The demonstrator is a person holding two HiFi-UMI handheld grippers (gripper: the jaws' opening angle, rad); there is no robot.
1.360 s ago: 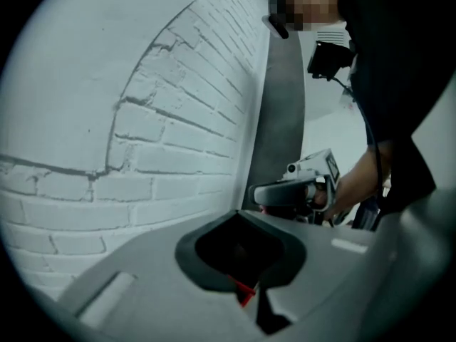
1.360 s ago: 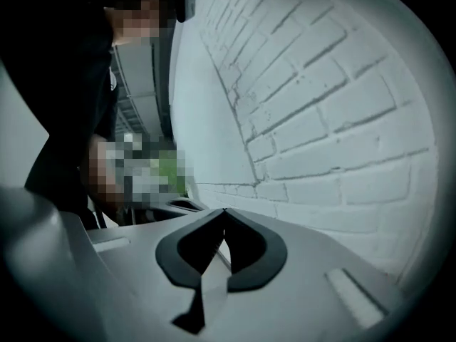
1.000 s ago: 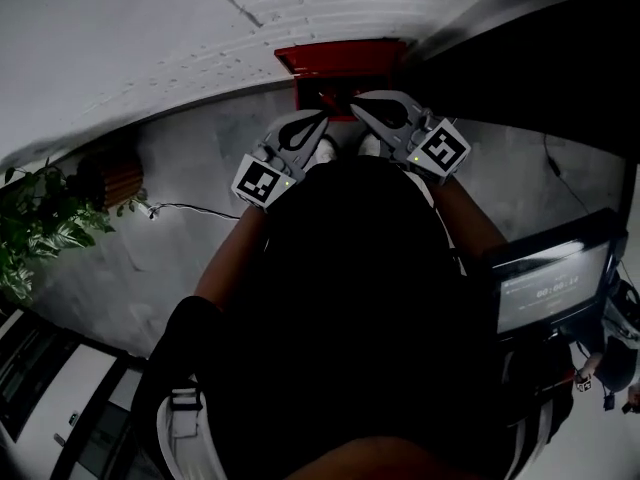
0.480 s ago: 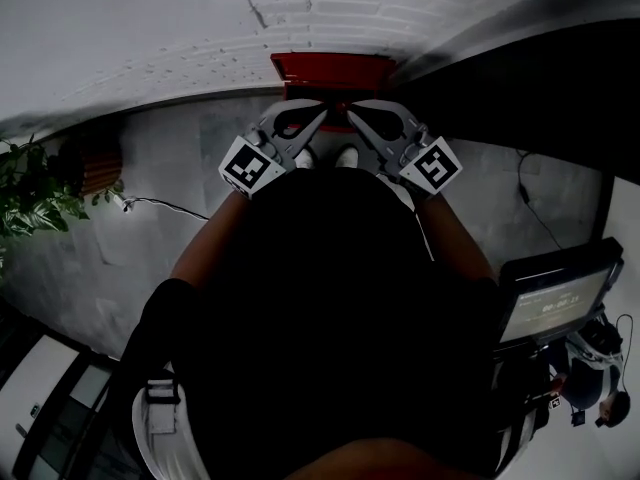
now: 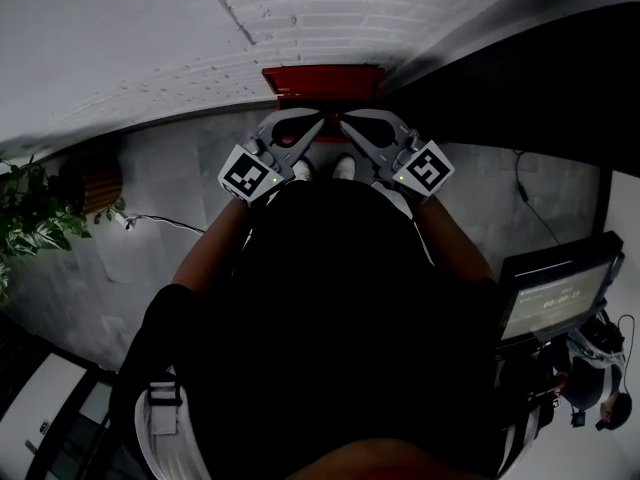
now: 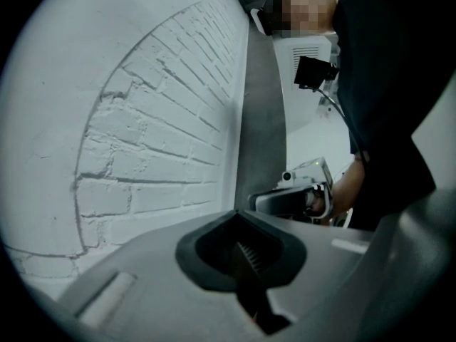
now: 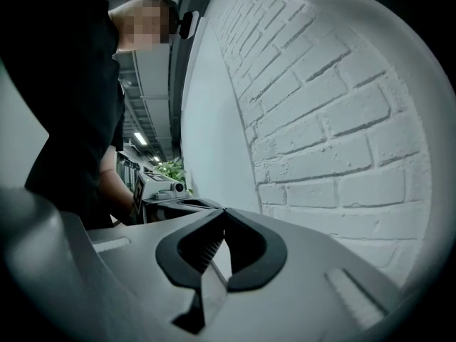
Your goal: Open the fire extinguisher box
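The red fire extinguisher box (image 5: pixel 322 80) stands on the floor against the white brick wall (image 5: pixel 150 28), and from above I cannot tell whether it is closed. Both grippers are held side by side in front of my body, tips pointing at the box and just short of it. My left gripper (image 5: pixel 320 121) is shut with nothing in it; its jaws meet at the tip (image 6: pixel 239 216). My right gripper (image 5: pixel 344 121) is also shut and empty (image 7: pixel 224 211). Each gripper view faces the brick wall and shows the other gripper (image 6: pixel 299 194) (image 7: pixel 167 189) beside it. The box is outside both gripper views.
A leafy plant (image 5: pixel 30 223) and a brown slatted object (image 5: pixel 95 178) stand at the left, with a thin cable (image 5: pixel 160 220) on the grey floor. A dark wall panel (image 5: pixel 520 78) lies right of the box. A lit screen (image 5: pixel 555 293) stands at the right.
Both grippers have drawn closer together and nearer to the red box. The head view has shifted, so the box now sits almost straight ahead of the tips.
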